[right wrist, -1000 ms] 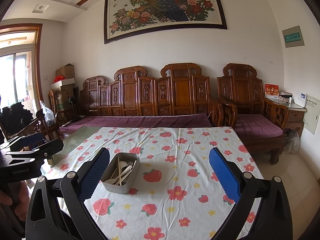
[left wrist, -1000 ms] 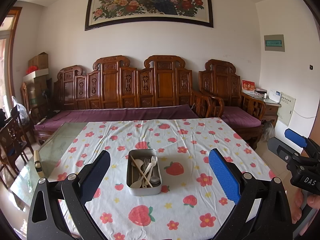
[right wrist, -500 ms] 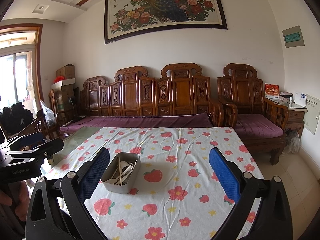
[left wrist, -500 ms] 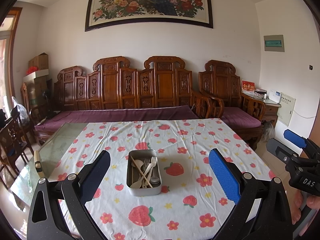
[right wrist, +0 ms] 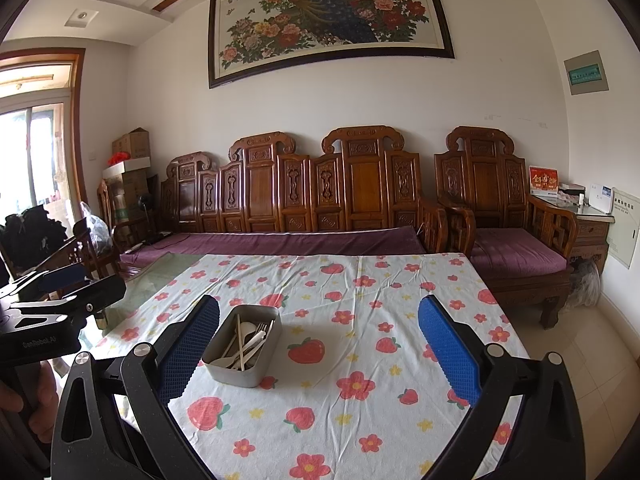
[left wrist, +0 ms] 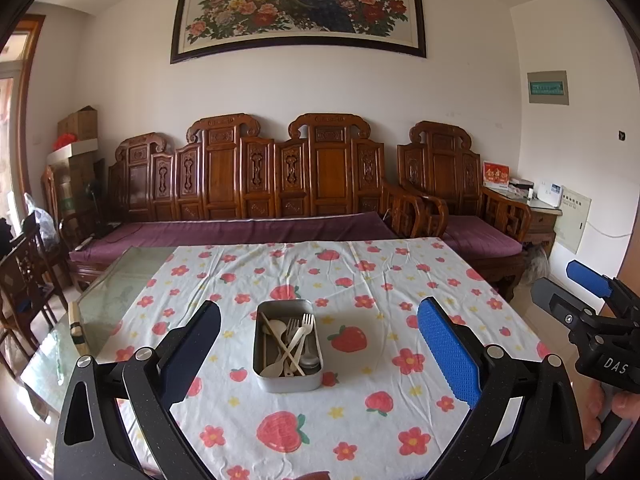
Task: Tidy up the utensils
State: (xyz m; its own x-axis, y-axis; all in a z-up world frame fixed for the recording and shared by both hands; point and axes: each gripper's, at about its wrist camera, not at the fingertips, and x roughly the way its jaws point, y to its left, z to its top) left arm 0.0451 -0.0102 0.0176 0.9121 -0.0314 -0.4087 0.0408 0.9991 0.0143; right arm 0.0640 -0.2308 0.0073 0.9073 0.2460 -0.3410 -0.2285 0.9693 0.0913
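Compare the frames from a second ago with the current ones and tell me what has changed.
Nothing has visibly changed. The left gripper and right gripper hang open above the near edge of the tablecloth, holding nothing, and the metal tin sits in the same spot with the forks, spoons and chopsticks lying loose inside it.
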